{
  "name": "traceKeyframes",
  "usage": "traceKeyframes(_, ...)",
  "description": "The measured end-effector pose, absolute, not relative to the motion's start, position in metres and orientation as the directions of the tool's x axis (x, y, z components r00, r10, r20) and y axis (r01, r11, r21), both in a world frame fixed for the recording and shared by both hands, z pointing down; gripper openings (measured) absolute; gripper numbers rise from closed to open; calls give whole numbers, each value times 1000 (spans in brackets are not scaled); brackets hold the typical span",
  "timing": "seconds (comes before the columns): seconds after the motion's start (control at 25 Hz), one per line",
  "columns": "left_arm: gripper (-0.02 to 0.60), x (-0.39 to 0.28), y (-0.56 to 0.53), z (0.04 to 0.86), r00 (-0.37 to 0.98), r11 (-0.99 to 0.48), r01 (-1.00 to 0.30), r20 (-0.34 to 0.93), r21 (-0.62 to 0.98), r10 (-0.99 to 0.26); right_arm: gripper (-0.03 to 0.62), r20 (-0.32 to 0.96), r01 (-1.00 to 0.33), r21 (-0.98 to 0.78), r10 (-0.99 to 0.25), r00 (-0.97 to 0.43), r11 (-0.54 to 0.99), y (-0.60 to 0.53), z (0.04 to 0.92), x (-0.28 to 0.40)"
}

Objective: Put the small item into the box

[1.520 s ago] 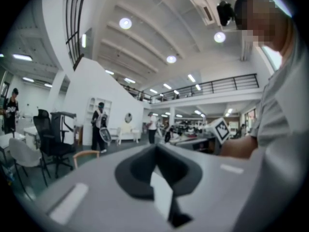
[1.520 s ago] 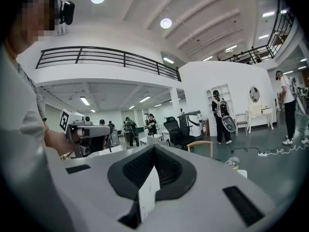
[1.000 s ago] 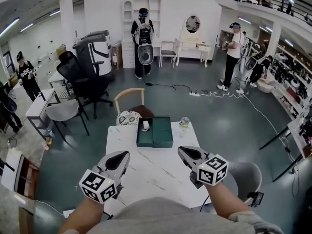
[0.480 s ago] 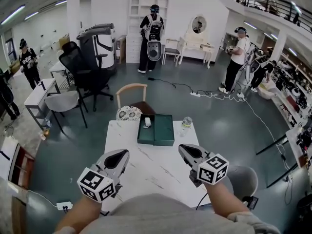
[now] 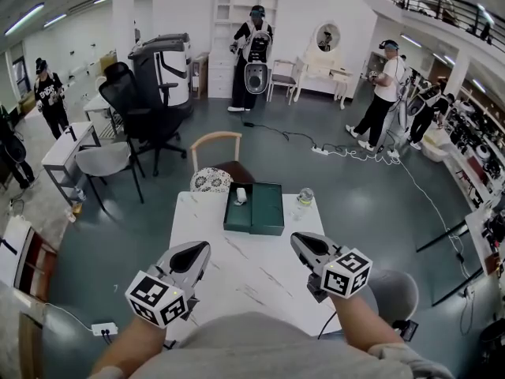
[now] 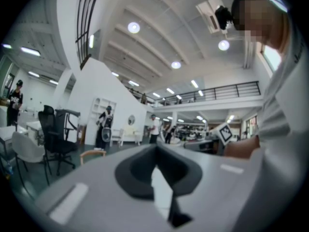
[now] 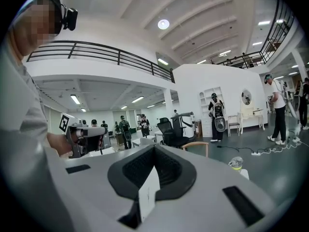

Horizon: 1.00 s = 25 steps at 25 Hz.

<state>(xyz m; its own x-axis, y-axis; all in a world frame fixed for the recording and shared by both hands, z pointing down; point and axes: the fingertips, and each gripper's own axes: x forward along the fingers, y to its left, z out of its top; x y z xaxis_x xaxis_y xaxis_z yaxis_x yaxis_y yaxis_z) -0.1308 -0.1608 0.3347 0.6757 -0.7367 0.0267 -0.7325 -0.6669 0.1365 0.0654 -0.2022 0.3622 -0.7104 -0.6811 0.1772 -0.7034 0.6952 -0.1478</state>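
Green box (image 5: 264, 212) on table (image 5: 237, 279), white item (image 5: 241, 197) at its far-left corner; left gripper (image 5: 199, 249) and right gripper (image 5: 298, 240) clenched, empty.

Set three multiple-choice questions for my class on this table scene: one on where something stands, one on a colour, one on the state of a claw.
1. Where does the clear bottle stand?
A. left of the box
B. inside the box
C. right of the box

2. What colour is the box?
A. dark green
B. red
C. yellow

3. What state is the right claw in?
A. shut on the bottle
B. shut with nothing in it
C. wide open

Answers:
1 C: the head view shows it on the table, just past the box's right edge.
2 A: both halves of the box are dark green.
3 B: the right gripper view shows its jaws together with nothing between them.
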Motion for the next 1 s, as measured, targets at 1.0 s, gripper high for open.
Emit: traceKeyframes(1.0, 6, -122, -163, 335, 684, -674, -725, 38, 140, -728, 8, 185, -699, -115, -676, -714, 706, -204, 362, 68)
